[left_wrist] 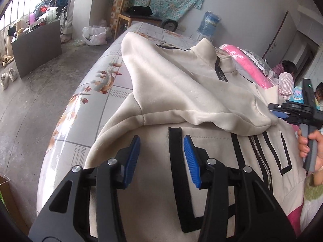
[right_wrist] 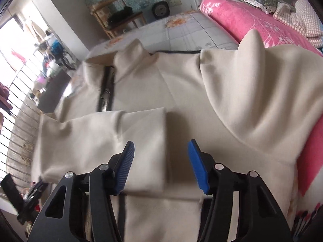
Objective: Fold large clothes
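A cream zip-up jacket point(left_wrist: 181, 84) with black trim lies spread on a bed with a floral sheet point(left_wrist: 97, 84). One sleeve point(left_wrist: 201, 104) is folded across its body. My left gripper point(left_wrist: 162, 138) hovers open over the jacket's lower front, above a black-edged pocket, with nothing between its pads. My right gripper point(left_wrist: 276, 111) shows at the right edge, held by a hand point(left_wrist: 306, 143). In the right wrist view the right gripper point(right_wrist: 162, 142) stands open just above the folded sleeve point(right_wrist: 101, 141); the sleeve's end lies under the gap, unpinched. The zipper point(right_wrist: 106, 88) runs up to the collar.
A pink blanket point(right_wrist: 232, 18) and pillows lie along the far side of the bed. Past the bed's end stand a wooden chair point(left_wrist: 137, 10) and a water jug point(left_wrist: 209, 24). On the floor to the left are a grey board point(left_wrist: 38, 44) and shoes point(left_wrist: 8, 76).
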`<state>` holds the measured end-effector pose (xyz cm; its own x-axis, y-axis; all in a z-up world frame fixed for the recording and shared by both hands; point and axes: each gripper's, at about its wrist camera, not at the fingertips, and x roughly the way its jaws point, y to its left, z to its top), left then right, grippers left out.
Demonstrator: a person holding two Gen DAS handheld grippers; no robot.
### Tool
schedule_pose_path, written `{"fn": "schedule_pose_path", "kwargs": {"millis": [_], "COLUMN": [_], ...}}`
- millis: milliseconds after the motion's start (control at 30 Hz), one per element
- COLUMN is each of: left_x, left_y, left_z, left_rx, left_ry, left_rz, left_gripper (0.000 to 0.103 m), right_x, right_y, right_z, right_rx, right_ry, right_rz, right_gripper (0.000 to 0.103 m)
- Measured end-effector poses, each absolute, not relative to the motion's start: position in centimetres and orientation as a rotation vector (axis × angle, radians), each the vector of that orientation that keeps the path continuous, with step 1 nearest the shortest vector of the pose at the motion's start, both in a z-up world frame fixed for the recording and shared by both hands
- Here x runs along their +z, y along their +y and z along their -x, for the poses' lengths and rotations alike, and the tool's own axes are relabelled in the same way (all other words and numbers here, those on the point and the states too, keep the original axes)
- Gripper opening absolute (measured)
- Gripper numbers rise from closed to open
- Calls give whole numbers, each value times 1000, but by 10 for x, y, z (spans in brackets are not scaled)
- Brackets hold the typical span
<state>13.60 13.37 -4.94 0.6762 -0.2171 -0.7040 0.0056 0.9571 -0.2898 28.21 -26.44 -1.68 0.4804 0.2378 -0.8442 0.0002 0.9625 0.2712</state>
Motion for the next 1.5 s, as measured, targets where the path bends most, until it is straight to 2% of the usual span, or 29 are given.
{"fn": "schedule_pose_path", "kwargs": {"millis": [67, 100, 167, 200, 267, 333, 433, 567, 867, 933, 1167, 1267, 1333, 1400, 1500], "left_x": [-50, -50, -50, -50, -50, -50, -51, -51, -51, -51, -49, -49, -49, -47, -43], "left_y": [133, 133, 133, 134, 134, 135, 137, 140, 143, 143, 142, 141, 141, 141, 143], "left_z": [-139, -139, -139, -139, -139, -140, -140, -140, -143, -144, -147, -148, -148, -147, -143], "left_rx": [-128, -127, -128, -127, -123, -121, -116, -115, -101, -91, -49, -39, -35, -35, -22], "left_ry": [819, 819, 816, 813, 809, 808, 809, 812, 827, 834, 848, 853, 859, 866, 880], "left_rz": [277, 278, 288, 291, 295, 299, 302, 318, 336, 330, 319, 319, 317, 318, 327], "left_gripper": [43, 43, 43, 43, 43, 42, 36, 33, 28, 24, 24, 24, 24, 25, 33], "right_x": [-29, -28, -29, -30, -31, -24, 7, 40, 1, 0, 4, 7, 6, 1, -15], "right_y": [-264, -263, -258, -256, -250, -244, -246, -268, -295, -297, -315, -317, -308, -293, -263], "right_z": [-294, -295, -296, -296, -297, -296, -290, -285, -294, -299, -298, -287, -281, -275, -268], "right_rx": [145, 145, 175, 190, 180, 176, 176, 115, 177, 184, 129, 155, 203, 253, 244], "right_ry": [1111, 1098, 1111, 1116, 1119, 1090, 975, 845, 918, 923, 918, 900, 910, 926, 948], "right_rz": [-235, -224, -217, -219, -174, -130, -119, -175, -348, -336, -255, -257, -219, -141, 56], "right_gripper": [53, 49, 29, 14, 7, 5, 5, 5, 5, 5, 8, 15, 29, 38, 40]}}
